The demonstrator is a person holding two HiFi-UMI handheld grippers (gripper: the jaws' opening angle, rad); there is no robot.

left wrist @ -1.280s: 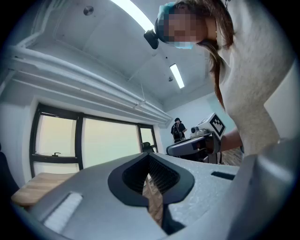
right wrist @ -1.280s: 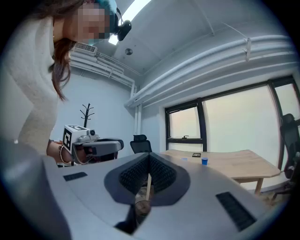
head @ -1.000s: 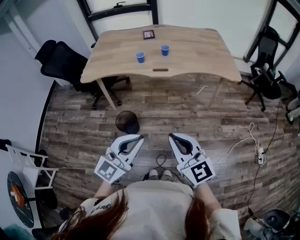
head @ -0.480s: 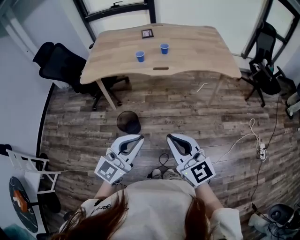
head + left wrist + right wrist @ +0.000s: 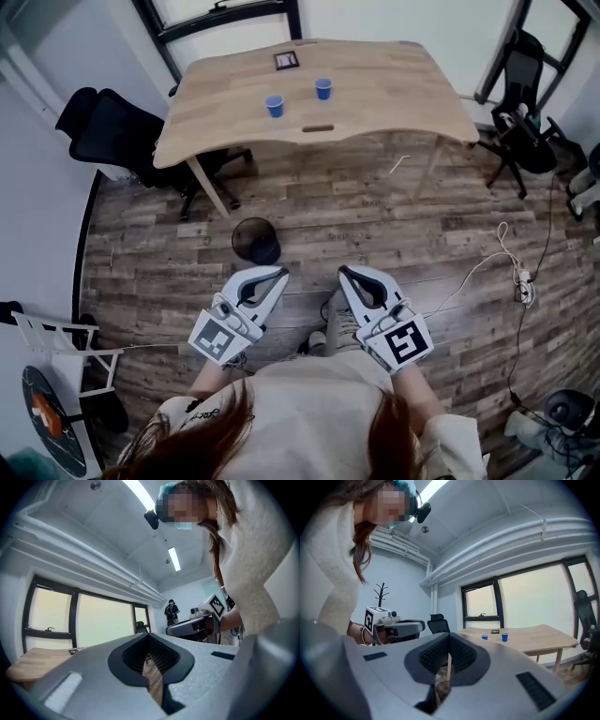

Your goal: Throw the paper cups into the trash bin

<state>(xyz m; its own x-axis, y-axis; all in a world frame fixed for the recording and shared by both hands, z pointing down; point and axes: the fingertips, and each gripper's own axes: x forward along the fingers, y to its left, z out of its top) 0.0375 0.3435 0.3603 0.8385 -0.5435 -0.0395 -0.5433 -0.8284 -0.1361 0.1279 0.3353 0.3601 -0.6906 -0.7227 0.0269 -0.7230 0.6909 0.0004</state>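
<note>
Paper cup [image 5: 274, 106] and second paper cup [image 5: 323, 88] upright on table [image 5: 403, 89], apart. Trash bin [image 5: 255, 241] on floor [image 5: 375, 216] before table. Left gripper [image 5: 278, 273], right gripper [image 5: 345, 273] short of table, jaws together, empty.

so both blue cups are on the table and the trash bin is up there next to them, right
Not quite. The trash bin is not on the table: it stands on the wooden floor in front of it, as the head view shows. The rest holds: one blue cup and the other blue cup are both on the table.
</note>
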